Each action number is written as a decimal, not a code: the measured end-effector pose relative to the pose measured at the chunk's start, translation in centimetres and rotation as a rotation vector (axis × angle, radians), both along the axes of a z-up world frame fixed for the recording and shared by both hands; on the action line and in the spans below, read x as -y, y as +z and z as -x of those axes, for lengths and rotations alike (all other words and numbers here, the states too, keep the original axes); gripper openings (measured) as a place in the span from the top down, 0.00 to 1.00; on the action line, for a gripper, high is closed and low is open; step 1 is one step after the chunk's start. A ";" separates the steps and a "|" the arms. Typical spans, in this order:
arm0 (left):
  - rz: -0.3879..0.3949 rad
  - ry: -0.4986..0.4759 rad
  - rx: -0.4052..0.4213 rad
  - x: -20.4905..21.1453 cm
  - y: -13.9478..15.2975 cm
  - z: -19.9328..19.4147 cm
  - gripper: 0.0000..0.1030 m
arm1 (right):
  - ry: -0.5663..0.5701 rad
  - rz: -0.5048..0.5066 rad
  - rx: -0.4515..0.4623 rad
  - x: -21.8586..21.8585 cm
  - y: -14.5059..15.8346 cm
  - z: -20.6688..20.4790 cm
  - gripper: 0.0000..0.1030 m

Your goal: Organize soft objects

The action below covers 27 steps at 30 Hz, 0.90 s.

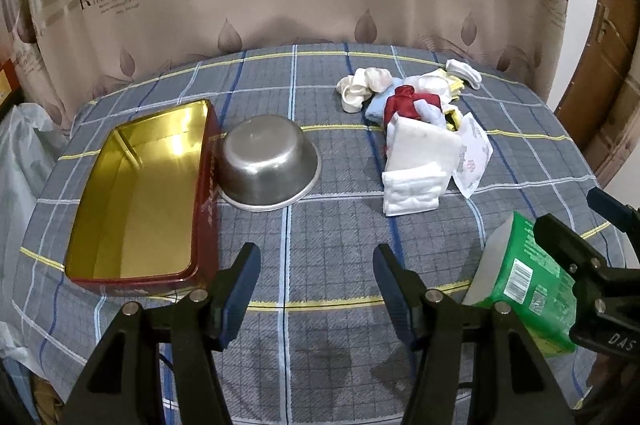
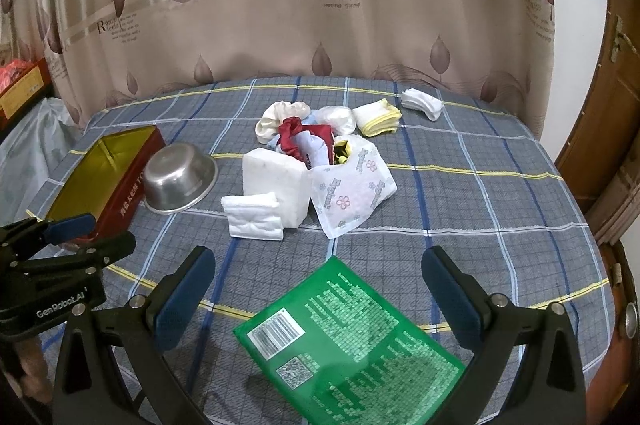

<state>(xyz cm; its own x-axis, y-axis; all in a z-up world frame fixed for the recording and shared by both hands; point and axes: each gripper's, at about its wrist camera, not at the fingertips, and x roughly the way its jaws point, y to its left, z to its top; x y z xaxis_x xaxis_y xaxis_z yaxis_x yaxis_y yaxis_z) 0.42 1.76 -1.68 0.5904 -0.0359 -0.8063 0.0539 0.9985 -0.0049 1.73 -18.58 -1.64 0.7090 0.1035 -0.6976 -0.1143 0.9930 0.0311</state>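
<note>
Left wrist view first: my left gripper (image 1: pixel 316 289) hangs released over bare plaid tablecloth (image 1: pixel 340 225), nothing between the pads. Red tin box (image 1: pixel 140 193) sits open at the table's left edge, gold interior empty as far as I can see. Upturned steel bowl (image 1: pixel 270 163) touches the tin's right wall. Soft pile (image 1: pixel 416 113) lies toward the far right: white socks, a red cloth, a light-blue piece, white folded pads nearest me, a floral wrapper beside them. Green tissue pack (image 1: pixel 516 281) lies near the right front edge, my other claw right over it.

Right wrist view: my right gripper (image 2: pixel 320 289) is spread full wide, straddling the green pack (image 2: pixel 348 341) but not pinching it; pads stand clear of both sides. Pack lies flat, barcode side up, skewed to my fingers. Left claw shows at the frame's left edge, near the tin's front corner.

Risks, my read:
- Pack is wide, flat and slick; closing across the skew could pop it out or only crumple the film.
- Coming down too steep jams the fingertips into the cloth and drags it, shifting the pile.
- Bowl hugs the tin; a careless drop-off could clip it.
</note>
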 end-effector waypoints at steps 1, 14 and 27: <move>-0.001 0.000 0.001 0.0 0.0 0.1 0.42 | 0.003 0.002 -0.001 0.0 0.0 0.0 0.01; -0.019 0.001 0.002 0.1 -0.1 0.1 0.42 | 0.010 -0.004 -0.013 -0.1 -0.3 -0.1 0.01; -0.023 0.004 -0.001 0.0 -0.1 0.1 0.42 | 0.010 0.000 -0.015 -0.2 -0.2 -0.1 0.01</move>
<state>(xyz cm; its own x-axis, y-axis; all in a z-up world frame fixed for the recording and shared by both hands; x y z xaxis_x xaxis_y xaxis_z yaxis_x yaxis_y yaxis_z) 0.36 1.73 -1.75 0.5901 -0.0149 -0.8072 0.0496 0.9986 0.0178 1.85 -18.42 -1.88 0.6971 0.1104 -0.7084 -0.1239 0.9918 0.0326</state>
